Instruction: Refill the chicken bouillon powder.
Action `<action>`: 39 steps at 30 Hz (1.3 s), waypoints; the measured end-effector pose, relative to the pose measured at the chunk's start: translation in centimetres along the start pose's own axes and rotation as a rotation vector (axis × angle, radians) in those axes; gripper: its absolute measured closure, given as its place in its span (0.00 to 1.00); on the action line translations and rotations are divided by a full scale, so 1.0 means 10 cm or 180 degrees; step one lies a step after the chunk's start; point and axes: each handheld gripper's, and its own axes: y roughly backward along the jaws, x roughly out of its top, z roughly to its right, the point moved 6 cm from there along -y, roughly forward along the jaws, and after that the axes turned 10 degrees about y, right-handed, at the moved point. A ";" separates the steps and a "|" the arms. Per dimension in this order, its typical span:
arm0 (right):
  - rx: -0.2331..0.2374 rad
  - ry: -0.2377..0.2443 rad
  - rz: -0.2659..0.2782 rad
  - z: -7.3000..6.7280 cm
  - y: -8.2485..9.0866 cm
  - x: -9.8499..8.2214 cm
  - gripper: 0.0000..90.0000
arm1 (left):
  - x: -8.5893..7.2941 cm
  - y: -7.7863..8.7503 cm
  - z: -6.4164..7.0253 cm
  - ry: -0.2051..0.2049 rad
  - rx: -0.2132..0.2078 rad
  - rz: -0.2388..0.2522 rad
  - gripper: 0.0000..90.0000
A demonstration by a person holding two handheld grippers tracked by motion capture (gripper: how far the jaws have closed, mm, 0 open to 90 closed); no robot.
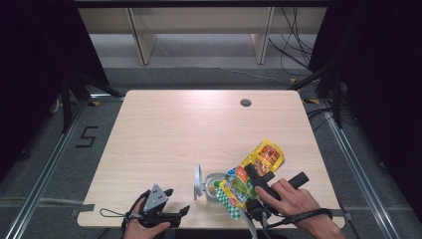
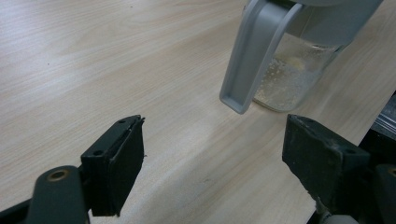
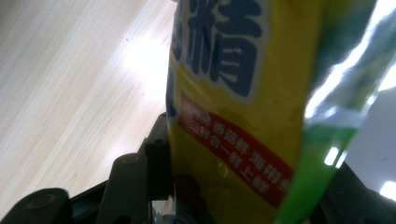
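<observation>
1. High view: a pale wooden table [image 1: 164,134] with a round cable hole [image 1: 246,103] near its far edge stands on grey carpet. Pale shelving [image 1: 144,35] runs along the far wall, black cables [image 1: 293,45] trail on the floor at far right, and a "5" [image 1: 87,136] is taped on the floor at left.
2. Near the table's near edge, right of centre, stands a clear container [image 1: 213,185] with a grey flip lid [image 1: 198,181] raised on its left; the left gripper view shows pale powder [image 2: 285,79] inside it.
3. A yellow and green snack bag [image 1: 251,177] lies tilted with its lower end over the container's mouth and its yellow end pointing far right.
4. The right hand [image 1: 293,201] reaches in from the near right; the right gripper [image 1: 255,178] has its jaws closed on the bag, which presses between them in the right gripper view.
5. The left hand [image 1: 144,230] rests at the near left edge; the left gripper [image 2: 212,158] has its jaws spread wide, empty, pointing toward the container.
</observation>
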 end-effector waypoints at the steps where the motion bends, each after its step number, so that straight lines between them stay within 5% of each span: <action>1: 0.0039 -0.0096 -0.0042 -0.03 0.00 0.00 0.59 | 0.00 0.00 0.00 0.0009 -0.0001 0.0006 0.23; 14: 0.0005 -0.0054 -0.0018 0.00 0.00 0.01 0.59 | 0.00 0.01 -0.01 -0.0033 0.0005 -0.0015 0.23; 17: -0.0019 0.0070 -0.0026 0.03 0.00 -0.02 0.59 | 0.00 0.00 0.00 -0.0004 -0.0008 0.0006 0.23; 20: 0.0004 -0.0042 -0.0041 0.00 -0.01 0.00 0.59 | 0.00 0.00 0.01 0.0074 0.0001 0.0007 0.23; 25: 0.0024 -0.0085 -0.0057 -0.03 -0.02 0.01 0.59 | 0.00 0.01 -0.01 -0.0020 0.0008 -0.0012 0.23; 30: -0.0039 -0.0042 -0.0029 0.02 -0.01 0.02 0.59 | 0.00 0.01 -0.02 -0.0050 0.0016 -0.0040 0.23; 31: -0.0046 0.0082 -0.0012 0.04 -0.02 0.02 0.59 | 0.00 0.00 0.00 -0.0002 0.0002 0.0011 0.23; 39: -0.0010 0.0036 -0.0044 0.02 -0.01 -0.01 0.59 | 0.00 0.01 -0.01 -0.0048 0.0007 -0.0017 0.23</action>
